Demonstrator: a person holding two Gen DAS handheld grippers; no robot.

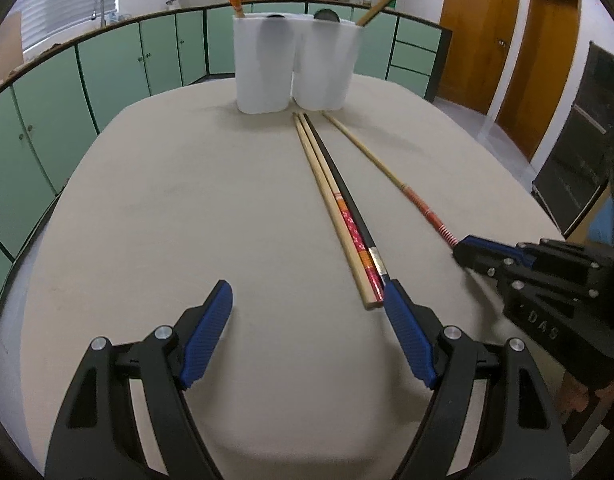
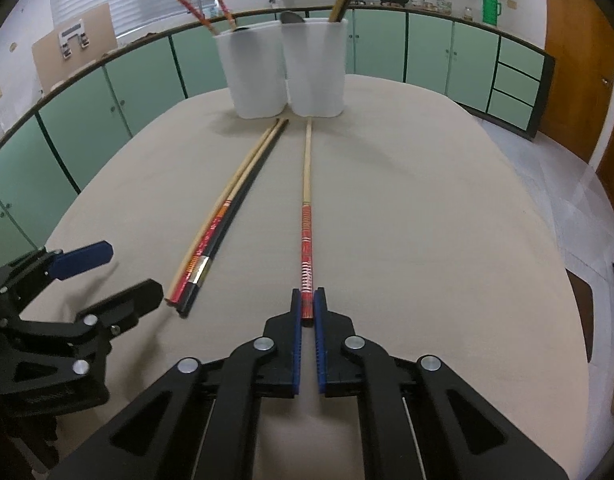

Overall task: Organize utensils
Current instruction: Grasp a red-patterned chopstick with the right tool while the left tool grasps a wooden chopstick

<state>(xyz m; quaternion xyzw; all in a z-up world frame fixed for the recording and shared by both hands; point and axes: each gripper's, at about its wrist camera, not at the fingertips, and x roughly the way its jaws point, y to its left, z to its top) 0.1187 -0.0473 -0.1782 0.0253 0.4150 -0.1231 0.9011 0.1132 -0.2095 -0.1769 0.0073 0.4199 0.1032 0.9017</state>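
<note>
On the beige table (image 2: pixel 427 200), right gripper (image 2: pixel 307 312) pinches the lone red-handled chopstick (image 2: pixel 307 208), left gripper (image 1: pixel 307 320) gapes empty beside 3 bundled chopsticks (image 1: pixel 339 208); white holder (image 2: pixel 283 68) already has several, so roughly half remain.

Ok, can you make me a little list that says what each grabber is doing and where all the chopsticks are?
left gripper: open, low over the table, beside the bundle
right gripper: shut on the single chopstick
single chopstick: lies alone on the table, red patterned end in the gripper
bundle of three chopsticks: side by side on the table
white holders: two, at the far end, chopsticks already standing in them
</note>
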